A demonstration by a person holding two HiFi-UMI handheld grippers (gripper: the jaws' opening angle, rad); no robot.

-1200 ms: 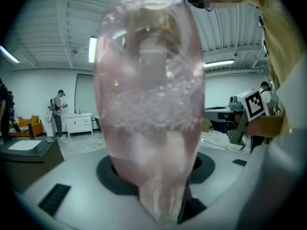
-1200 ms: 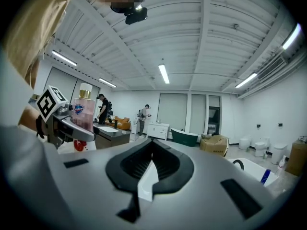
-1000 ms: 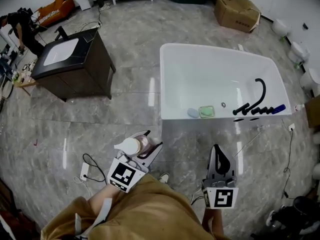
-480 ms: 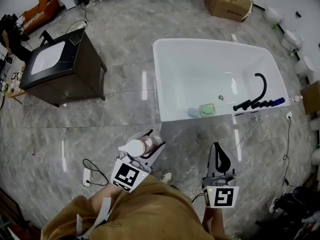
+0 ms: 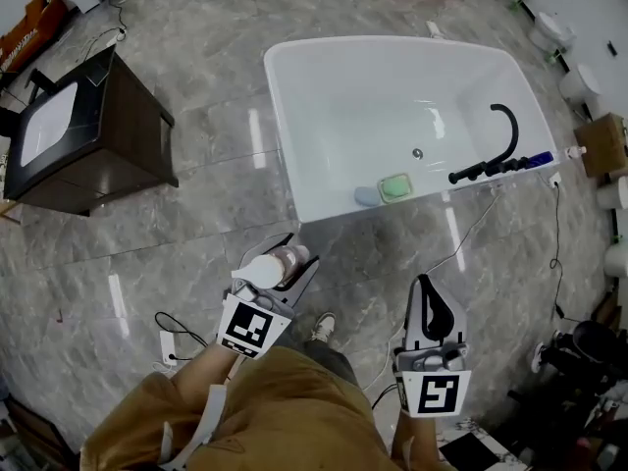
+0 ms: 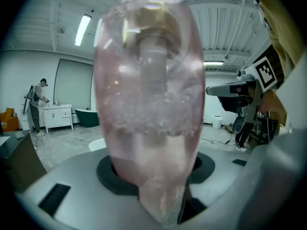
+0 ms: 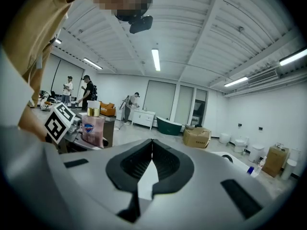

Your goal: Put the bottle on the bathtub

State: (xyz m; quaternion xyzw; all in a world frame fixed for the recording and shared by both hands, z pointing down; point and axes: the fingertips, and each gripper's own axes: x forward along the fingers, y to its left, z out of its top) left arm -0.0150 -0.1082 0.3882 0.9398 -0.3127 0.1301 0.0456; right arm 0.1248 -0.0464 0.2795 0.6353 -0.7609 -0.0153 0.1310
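At the left hand: left gripper [image 5: 297, 269] has its fingers closed on the pink bottle [image 6: 148, 104], carried upright with the cap on top, probably so that it can be set down standing.
At the right hand: right gripper [image 7: 152, 145] is empty, fingers pressed together.
Ahead on the floor: bathtub [image 5: 279, 130] is near but apart; the bottle is not on it yet.
Tub's right end: black faucet [image 5: 505, 135] takes the rim there.

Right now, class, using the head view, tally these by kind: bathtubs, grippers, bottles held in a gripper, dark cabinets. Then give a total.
bathtub: 1
grippers: 2, the left gripper and the right gripper
bottle, held in the left one: 1
cabinet: 1
Total: 5
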